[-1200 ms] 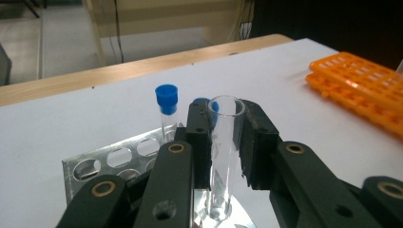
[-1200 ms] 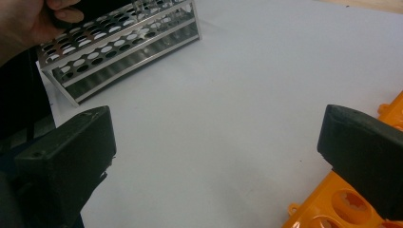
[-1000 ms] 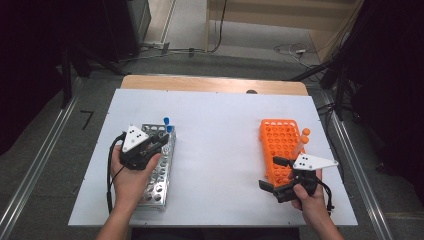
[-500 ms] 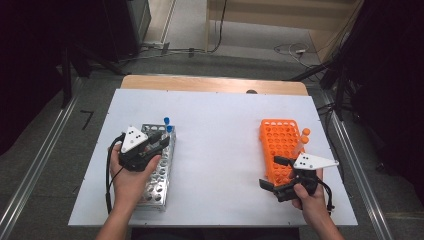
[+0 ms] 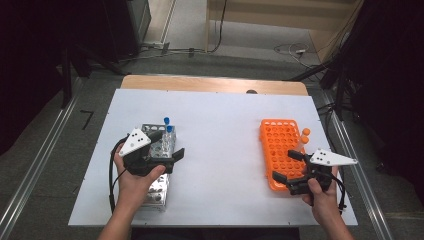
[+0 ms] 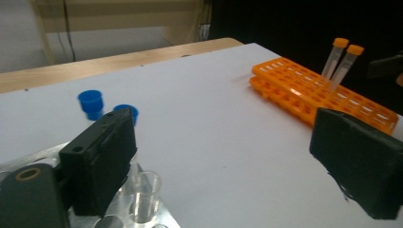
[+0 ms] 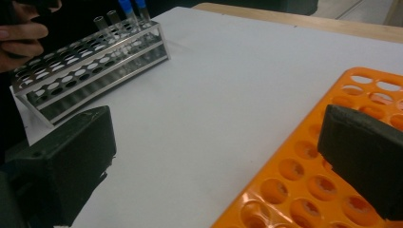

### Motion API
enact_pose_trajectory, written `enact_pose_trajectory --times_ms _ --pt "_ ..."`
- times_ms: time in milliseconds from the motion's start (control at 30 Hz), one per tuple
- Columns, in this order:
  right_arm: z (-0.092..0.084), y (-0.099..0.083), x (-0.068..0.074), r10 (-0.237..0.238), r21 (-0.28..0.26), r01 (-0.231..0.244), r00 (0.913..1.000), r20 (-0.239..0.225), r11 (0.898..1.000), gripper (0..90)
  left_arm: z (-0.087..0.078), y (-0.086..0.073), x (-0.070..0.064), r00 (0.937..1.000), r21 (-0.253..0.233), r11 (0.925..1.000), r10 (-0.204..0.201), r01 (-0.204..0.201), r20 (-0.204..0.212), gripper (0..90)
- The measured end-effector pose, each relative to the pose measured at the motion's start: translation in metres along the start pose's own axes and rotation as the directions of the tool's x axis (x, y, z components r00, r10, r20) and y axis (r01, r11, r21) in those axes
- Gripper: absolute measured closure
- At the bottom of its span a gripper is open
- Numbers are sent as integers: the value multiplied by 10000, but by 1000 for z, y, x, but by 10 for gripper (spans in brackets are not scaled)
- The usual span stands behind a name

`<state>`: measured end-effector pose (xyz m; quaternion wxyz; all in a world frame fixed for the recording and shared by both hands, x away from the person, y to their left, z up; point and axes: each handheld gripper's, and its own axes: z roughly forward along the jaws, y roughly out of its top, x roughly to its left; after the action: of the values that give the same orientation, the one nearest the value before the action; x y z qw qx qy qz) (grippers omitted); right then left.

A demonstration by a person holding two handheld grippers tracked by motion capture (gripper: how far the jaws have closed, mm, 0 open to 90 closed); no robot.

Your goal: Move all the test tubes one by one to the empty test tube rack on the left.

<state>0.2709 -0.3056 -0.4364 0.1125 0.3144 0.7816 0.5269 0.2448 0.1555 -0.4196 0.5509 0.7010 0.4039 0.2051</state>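
In the lower left of the high view, the left gripper [image 5: 167, 150] is over the metal rack [image 5: 159, 187]; its jaws have just been opening and now stand wide with nothing between them. Two blue-capped tubes [image 5: 168, 125] stand at the rack's far end. In the lower right, the right gripper [image 5: 286, 172] is also wide and empty, at the near edge of the orange rack [image 5: 280, 145] on the table [image 5: 220, 130].

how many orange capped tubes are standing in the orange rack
2: both orange-capped tubes stand side by side at the far right edge of the orange rack. No others seen, though the right gripper covers its near end.
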Motion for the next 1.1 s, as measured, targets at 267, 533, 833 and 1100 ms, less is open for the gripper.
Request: enact_pose_trajectory --times_ms 267,533,833,1100 --pt "-10 -9 -17 203 185 -213 9985 499 9996 0 4 0 -9 9993 90 9998 177 -180 330 0" --pt "-14 -19 -38 671 383 -706 9941 855 9968 13 2 0 -8 9992 49 9998 169 -171 354 0" --pt "-10 -25 -61 1301 699 -1427 9785 1599 9873 91 3 0 -10 9974 -102 9998 160 -153 709 0" --pt "-3 -26 -78 1592 719 -1787 9624 2199 9813 352 4 -2 -10 9967 -8 9999 155 -155 795 0"
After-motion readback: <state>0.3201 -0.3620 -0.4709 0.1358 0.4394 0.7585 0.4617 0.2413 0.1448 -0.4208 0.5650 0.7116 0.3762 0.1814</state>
